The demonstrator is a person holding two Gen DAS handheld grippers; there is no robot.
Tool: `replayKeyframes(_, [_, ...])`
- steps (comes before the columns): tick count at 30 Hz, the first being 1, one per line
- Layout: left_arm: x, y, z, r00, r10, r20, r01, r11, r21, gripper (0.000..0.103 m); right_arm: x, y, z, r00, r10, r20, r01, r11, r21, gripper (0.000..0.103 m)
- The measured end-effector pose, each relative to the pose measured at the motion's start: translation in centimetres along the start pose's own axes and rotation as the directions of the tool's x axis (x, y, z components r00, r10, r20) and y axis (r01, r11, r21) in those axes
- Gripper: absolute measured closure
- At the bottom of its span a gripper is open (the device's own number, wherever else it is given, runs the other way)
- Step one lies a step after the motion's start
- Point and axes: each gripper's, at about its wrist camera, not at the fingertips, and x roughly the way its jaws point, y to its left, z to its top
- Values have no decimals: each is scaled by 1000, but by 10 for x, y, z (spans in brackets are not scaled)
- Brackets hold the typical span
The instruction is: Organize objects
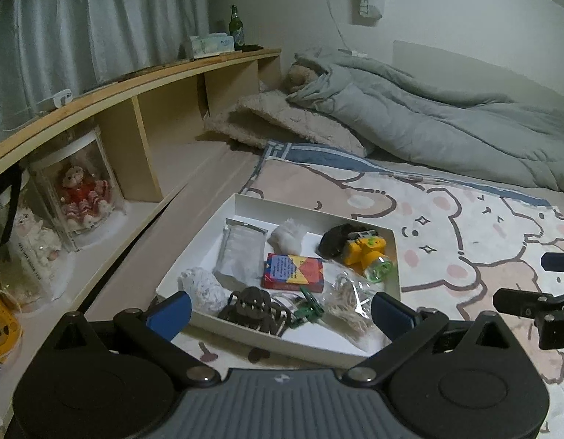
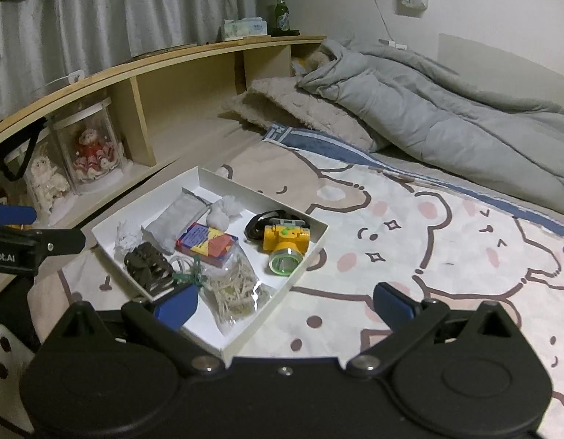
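Note:
A shallow white box lies on the bear-print blanket and holds several small items. Inside are a yellow headlamp, a red and blue card box, a dark claw hair clip, a bag of rubber bands, a clear packet and white wads. My left gripper hovers open over the box's near edge, holding nothing. Open as well, my right gripper hangs above the box's near right corner with nothing between its fingers.
A wooden headboard shelf runs along the left, with dolls in clear cases, a tissue box and a green bottle. A grey duvet and fleece pillow lie beyond the box. Bear-print blanket spreads to the right.

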Motion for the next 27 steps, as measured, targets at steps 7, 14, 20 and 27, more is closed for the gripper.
replayKeyframes(7, [-19,-12,-24,1000,10,-10,-11,1000,-6,0,-24,-2,-22,1000,-23,12,23,1000,2,0])
replayKeyframes(14, [-28,-20,-46,1000,9,-12,-9,1000,10,0,-38,-7,-40,1000,-25,13,24,998,52,0])
replayKeyframes(20, [-31,-27,-54,1000,3,-13,-2,1000,20,0,-37,-8,-49,999,-34,-4,35,997,65,0])
replayKeyframes(27, [-30,-31,-56,1000,-7,-14,7,1000,28,0,-35,-10,-54,999,-47,-19,48,996,70,0])
